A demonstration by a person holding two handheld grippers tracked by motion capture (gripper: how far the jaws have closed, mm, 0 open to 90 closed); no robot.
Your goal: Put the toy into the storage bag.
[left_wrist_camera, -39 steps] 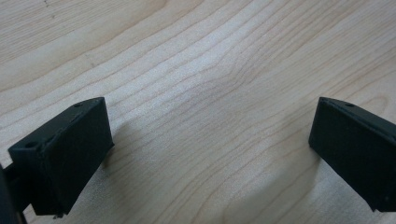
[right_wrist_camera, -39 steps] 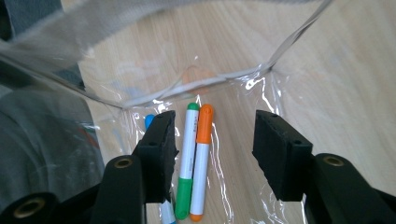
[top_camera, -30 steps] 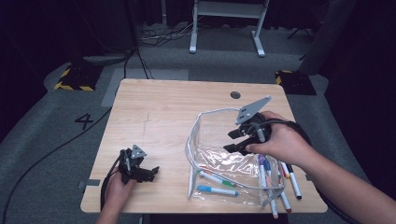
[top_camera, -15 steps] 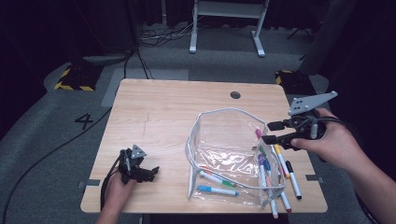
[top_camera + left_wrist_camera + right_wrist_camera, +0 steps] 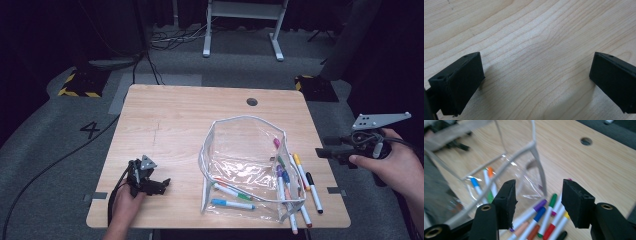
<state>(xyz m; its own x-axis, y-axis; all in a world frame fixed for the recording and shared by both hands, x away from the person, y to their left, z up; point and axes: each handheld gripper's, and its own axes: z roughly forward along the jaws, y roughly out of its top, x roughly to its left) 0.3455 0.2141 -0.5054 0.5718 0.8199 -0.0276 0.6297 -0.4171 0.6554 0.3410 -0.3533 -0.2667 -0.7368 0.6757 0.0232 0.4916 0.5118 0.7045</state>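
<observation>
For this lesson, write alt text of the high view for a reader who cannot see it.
A clear plastic pouch stands open on a wooden table, with coloured markers inside and beside it. The right gripper hovers open off the table's right edge; the left gripper rests near the front left corner.

Desk (image 5: 190,125): light wood grain. Pouch (image 5: 240,150): clear plastic, white edging. Markers (image 5: 295,172): white barrels with purple, blue, green, orange, yellow, red and black caps. Both grippers: black jaws. Floor (image 5: 50,150): grey, yellow-black hazard stripes at 10 o'clock.

Left gripper (image 5: 162,184) rests wide open; right gripper (image 5: 320,152), empty, has been opening.
</observation>
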